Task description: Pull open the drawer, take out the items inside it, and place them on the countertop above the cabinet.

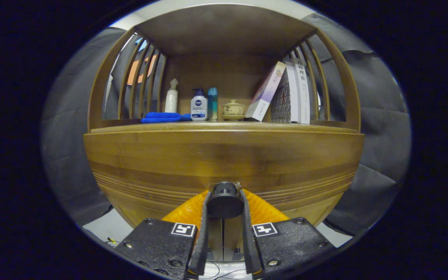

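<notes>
Gripper view, tool (225, 200) clamped on drawer knob (224, 203), drawer front (224, 163) closed

Gripper (224, 202) fingers clamp both sides of the dark round drawer knob (224, 199) on the wooden drawer front (224, 155), which stands closed. On the countertop (130, 128) above: folded blue cloth (163, 117), white spray bottle (171, 97), blue-capped white bottle (199, 105), teal bottle (212, 102), lidded tea bowl (233, 109). Right of these, a book (265, 92) leans against upright books (296, 93).
</notes>
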`<state>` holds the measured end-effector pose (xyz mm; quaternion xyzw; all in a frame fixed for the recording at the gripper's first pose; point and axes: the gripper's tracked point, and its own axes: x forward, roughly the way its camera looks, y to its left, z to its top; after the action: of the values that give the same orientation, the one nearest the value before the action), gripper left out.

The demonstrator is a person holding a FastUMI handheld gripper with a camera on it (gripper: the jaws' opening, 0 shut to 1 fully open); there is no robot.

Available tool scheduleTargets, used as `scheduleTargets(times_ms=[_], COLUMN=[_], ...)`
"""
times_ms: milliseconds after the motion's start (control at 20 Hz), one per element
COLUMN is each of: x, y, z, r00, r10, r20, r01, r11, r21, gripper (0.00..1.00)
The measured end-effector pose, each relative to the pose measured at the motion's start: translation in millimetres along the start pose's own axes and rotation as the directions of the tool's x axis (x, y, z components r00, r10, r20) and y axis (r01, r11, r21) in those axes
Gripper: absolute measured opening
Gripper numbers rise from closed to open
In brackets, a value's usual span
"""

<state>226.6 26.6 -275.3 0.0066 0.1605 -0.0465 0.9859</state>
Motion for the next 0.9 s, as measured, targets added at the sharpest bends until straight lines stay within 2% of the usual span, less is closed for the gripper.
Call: scheduleTargets(times_ms=[900], x=[-99.3], y=[-8.1], z=[-22.8], r00=[1.0], r10=[0.022], r20=[-0.022], r01=[-0.022], r11=[1.0], r21=[0.009], gripper=[0.4])
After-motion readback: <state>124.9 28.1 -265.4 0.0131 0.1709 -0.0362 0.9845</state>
